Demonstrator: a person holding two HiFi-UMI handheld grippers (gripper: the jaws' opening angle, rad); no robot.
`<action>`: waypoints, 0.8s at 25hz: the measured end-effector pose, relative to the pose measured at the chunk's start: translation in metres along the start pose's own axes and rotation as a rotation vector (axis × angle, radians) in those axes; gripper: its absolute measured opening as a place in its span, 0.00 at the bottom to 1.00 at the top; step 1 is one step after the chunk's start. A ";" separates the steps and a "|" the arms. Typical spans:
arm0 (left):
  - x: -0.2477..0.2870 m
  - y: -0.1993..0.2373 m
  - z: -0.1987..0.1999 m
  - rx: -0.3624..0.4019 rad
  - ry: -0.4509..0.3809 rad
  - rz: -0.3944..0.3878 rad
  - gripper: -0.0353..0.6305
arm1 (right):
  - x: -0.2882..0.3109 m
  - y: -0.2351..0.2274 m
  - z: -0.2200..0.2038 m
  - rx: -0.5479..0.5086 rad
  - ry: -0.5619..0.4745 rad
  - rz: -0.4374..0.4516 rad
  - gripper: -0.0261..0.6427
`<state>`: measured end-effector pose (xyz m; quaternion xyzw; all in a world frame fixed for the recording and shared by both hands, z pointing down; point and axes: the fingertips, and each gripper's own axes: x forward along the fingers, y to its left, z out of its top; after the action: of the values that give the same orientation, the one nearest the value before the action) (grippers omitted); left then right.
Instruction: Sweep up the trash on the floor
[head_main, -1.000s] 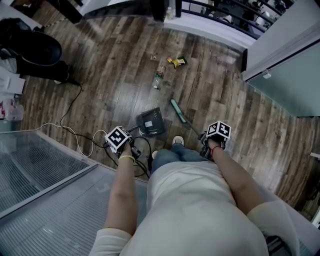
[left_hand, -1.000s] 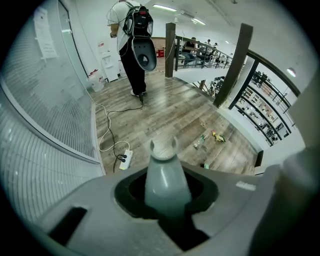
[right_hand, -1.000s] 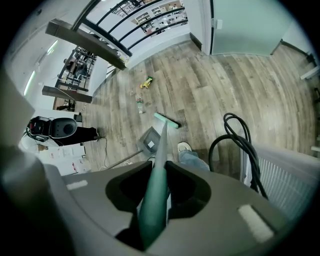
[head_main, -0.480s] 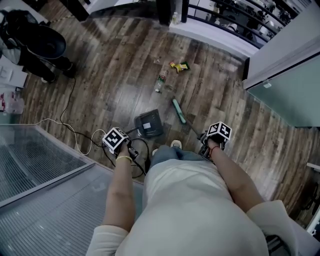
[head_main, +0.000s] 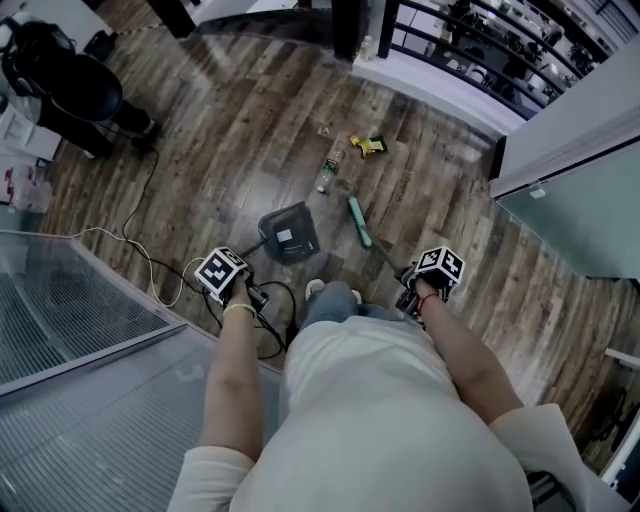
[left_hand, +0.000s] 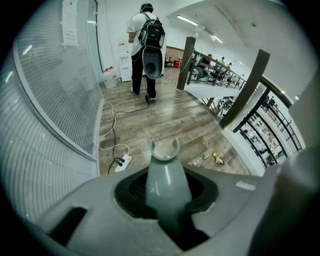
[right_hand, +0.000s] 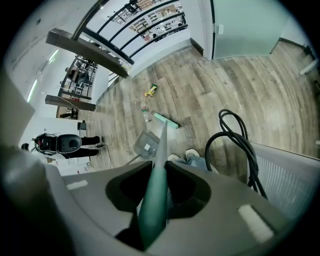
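The dustpan (head_main: 288, 232) handle is being clamped tightly by the left gripper (left_hand: 162, 200) and the broom (head_main: 359, 222) handle by the right gripper (right_hand: 152, 200), trash (head_main: 366, 145) lying at the dustpan's one o'clock.

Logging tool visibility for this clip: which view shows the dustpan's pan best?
The head view: the whole dustpan shows from above, unobstructed, against the floor. The right gripper view shows it small, beside the broom handle. The left gripper view shows only its grey handle, held between the jaws.
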<state>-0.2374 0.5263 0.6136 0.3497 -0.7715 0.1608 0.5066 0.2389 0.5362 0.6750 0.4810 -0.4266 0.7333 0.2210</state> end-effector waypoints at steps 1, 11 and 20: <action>0.000 0.001 0.003 -0.017 -0.002 0.002 0.18 | 0.000 0.002 0.001 0.001 -0.003 0.001 0.18; 0.006 -0.002 0.049 -0.056 -0.047 0.007 0.18 | 0.006 0.030 0.010 -0.005 -0.019 0.008 0.18; 0.039 -0.024 0.104 -0.064 -0.042 -0.002 0.18 | 0.021 0.083 0.047 0.046 -0.051 0.003 0.18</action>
<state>-0.2999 0.4320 0.6003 0.3375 -0.7863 0.1280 0.5015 0.1924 0.4504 0.6674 0.5040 -0.4158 0.7308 0.1976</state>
